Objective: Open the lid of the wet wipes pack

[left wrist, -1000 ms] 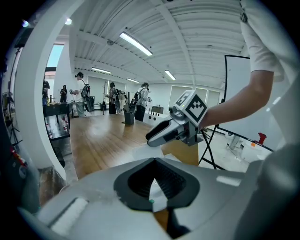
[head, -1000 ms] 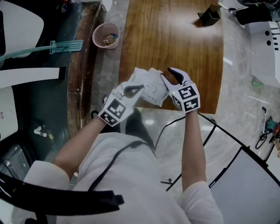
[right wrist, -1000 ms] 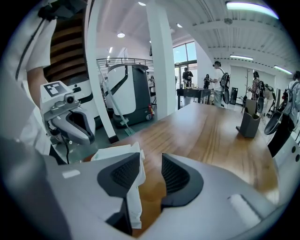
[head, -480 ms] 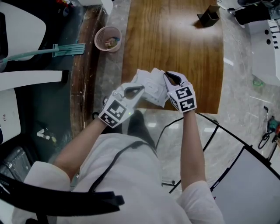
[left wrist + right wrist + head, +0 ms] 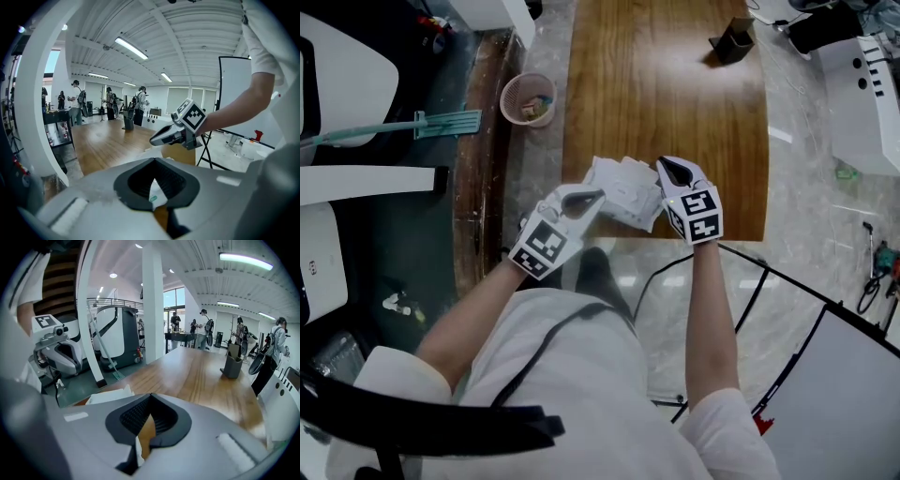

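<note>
Right gripper (image 5: 666, 168) closed since earlier, now pinching an edge of the one pack (image 5: 623, 190); left gripper (image 5: 596, 196) clamps it too; one basket (image 5: 528, 97) at 10 o'clock.

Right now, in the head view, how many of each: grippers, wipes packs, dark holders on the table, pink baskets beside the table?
grippers: 2 (left gripper, right gripper)
wet wipes pack: 1
dark holder: 1
pink basket: 1
total: 5

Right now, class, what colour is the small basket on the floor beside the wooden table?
The basket is pink; the head view shows it best.
</note>
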